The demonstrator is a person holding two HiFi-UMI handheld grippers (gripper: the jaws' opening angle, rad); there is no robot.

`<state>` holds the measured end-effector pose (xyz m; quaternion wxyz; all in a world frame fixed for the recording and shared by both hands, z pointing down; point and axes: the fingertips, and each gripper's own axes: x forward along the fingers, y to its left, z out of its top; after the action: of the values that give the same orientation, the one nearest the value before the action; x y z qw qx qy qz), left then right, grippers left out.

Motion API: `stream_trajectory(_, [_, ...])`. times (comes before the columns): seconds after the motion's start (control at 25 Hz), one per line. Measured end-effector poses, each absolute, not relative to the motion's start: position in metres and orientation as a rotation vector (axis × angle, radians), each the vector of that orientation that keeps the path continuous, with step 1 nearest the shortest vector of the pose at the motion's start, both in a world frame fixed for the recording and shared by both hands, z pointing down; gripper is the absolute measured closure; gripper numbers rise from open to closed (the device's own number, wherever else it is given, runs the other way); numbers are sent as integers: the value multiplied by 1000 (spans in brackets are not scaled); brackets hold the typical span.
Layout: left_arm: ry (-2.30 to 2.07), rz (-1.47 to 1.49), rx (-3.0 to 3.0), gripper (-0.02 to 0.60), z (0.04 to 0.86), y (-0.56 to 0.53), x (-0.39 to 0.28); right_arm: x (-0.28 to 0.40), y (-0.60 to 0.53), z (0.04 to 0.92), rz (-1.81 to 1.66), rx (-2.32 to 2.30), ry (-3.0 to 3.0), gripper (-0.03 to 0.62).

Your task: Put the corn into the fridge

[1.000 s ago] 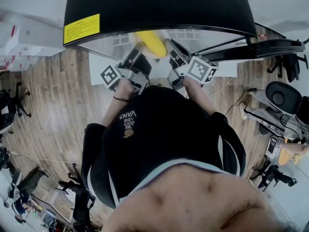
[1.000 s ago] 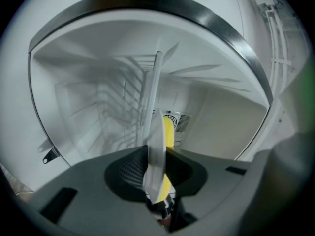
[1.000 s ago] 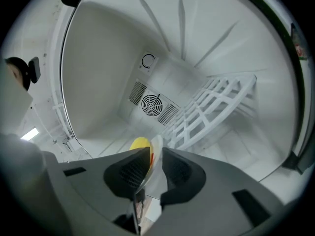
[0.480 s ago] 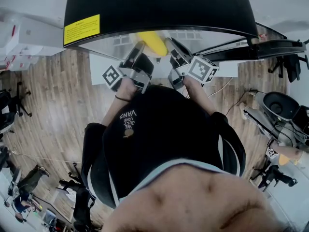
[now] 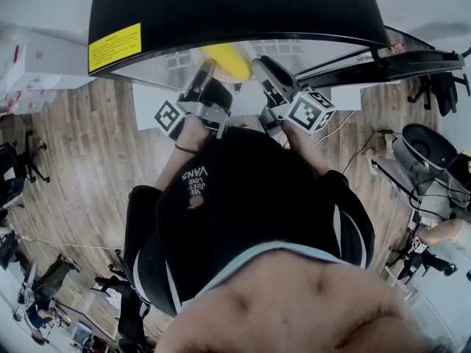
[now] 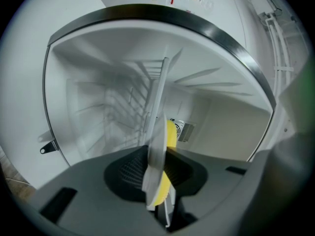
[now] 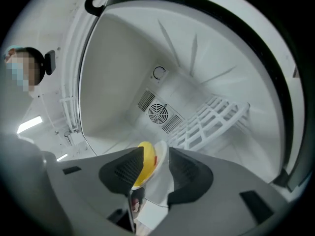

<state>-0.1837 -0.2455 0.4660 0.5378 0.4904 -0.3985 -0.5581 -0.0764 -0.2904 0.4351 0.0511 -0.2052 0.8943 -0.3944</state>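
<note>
Left claw (image 6: 157, 176) clenched on the white plate (image 6: 158, 132) carrying the corn (image 6: 171, 133) — right claw (image 7: 153, 170), jaws just opening, released around both; the fridge (image 7: 123, 73) fan (image 7: 160, 113) sits at twelve o'clock.

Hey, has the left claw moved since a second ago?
No. In the head view the left claw stays at the fridge opening beside the corn, gripping the plate.
</note>
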Motion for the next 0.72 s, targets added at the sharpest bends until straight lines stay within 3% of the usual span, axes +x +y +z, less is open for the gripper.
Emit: stream_trajectory(0.72, [-952,-1334,1176,505,468,-245,-186,-78,-251,429,-583,-663,3069,342])
